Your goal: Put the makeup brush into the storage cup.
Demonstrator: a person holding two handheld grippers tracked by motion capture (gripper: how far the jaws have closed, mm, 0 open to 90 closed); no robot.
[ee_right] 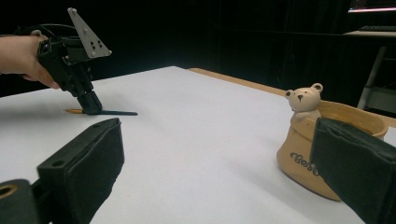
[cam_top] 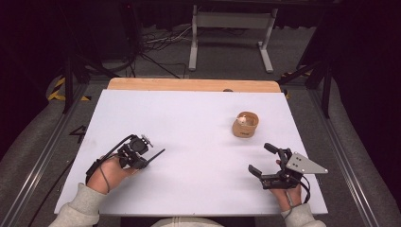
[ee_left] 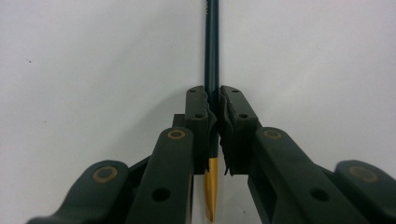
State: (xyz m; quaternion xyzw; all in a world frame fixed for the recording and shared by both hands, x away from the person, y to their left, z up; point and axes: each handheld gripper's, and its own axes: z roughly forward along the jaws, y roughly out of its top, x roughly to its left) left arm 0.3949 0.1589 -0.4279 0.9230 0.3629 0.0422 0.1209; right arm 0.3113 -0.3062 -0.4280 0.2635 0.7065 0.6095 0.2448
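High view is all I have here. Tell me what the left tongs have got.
Observer: The left tongs are shut on a pencil, dark shaft with a gold end, lying on the table.
Operator: Say which part they grip.
Observer: Near the gold end; the long dark part sticks out past the pads.
Operator: Now describe the cup.
Observer: The cup has a small bear figure at its rim and dark lettering on its side.
Operator: Report the right tongs.
Observer: The right tongs are open, with nothing between the pads, pointing between the pencil and the cup.
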